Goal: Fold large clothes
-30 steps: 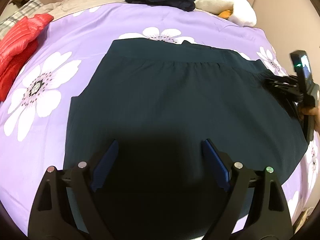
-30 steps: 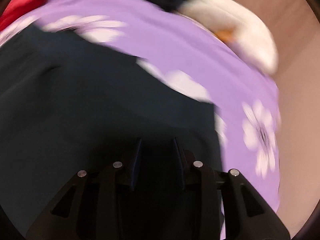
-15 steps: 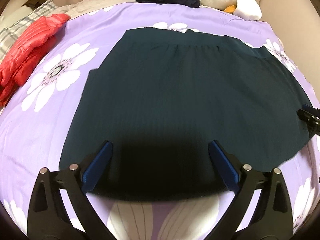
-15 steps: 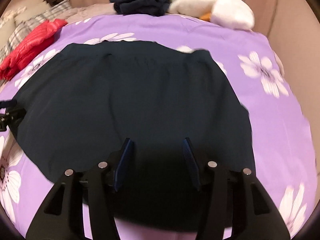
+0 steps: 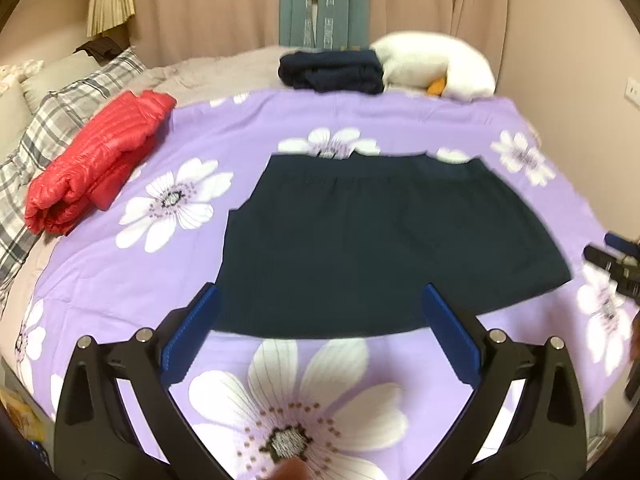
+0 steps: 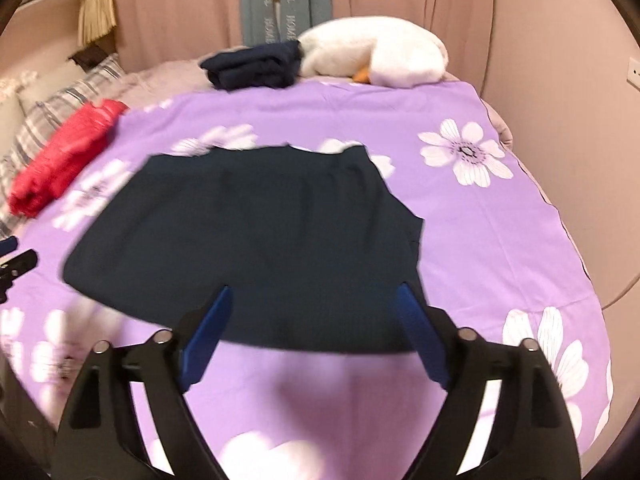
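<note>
red puffer jacket point(image 5: 100, 160) lying far left by plaid pillow point(image 5: 48, 136) | dark skirt point(image 5: 384, 248) lying flat mid purple floral sheet point(image 5: 360, 120) | left gripper point(image 5: 320, 324) hanging wide, nothing between jaws | right gripper point(image 6: 316, 320) jaws just opening, wide, nothing gripped

Bare purple bedspread point(image 5: 400, 120) around dark skirt point(image 5: 380, 240), red jacket point(image 5: 100, 160) left, folded clothes point(image 5: 332, 70) and plush point(image 5: 432, 64) far edge

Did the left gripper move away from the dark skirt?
Yes. The left gripper has backed off: before, its open jaws hung over the dark skirt; now they frame its near hem and the purple bedspread.
</note>
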Available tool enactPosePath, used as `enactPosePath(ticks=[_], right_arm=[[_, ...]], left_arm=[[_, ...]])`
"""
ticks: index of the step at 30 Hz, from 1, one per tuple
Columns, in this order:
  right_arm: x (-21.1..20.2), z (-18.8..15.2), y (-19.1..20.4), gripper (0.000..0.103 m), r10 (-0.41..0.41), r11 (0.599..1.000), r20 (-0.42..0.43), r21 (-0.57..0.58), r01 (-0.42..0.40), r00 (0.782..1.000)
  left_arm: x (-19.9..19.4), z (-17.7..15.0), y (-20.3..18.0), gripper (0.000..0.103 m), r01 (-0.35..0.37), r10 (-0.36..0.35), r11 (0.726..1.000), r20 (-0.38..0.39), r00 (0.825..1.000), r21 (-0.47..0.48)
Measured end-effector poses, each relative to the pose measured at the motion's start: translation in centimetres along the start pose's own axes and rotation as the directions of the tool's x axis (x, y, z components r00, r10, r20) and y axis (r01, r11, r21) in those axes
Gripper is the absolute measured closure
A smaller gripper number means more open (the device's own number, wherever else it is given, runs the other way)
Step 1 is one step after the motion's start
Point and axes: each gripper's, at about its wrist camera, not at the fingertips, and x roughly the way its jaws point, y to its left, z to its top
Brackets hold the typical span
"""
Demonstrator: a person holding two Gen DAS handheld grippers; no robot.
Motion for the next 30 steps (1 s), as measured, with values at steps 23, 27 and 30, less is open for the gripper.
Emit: enactPosePath(ticks=[23, 27, 30], right_arm=[[-10.9, 0.1, 4.9, 0.001, 0.017, 1.000, 0.016, 0.017, -0.017, 1.000], [-10.7, -0.1, 5.1, 0.001, 0.008, 1.000, 0.014, 0.007, -0.008, 1.000], [-10.8, -0.2, 5.1, 0.001, 0.005, 1.000, 0.018, 0.009, -0.005, 1.000]], left_arm=[[-10.5, 0.6, -3.8, 0.002, -0.044, 0.044, 0.999, 0.004, 0.999, -0.030], [-10.2, 0.2, -4.1, 0.002, -0.052, 0.052, 0.999, -0.010, 0.999, -0.017], [-10.1, 0.1, -4.2, 0.002, -0.048, 0.048, 0.999, -0.017, 0.999, -0.013]])
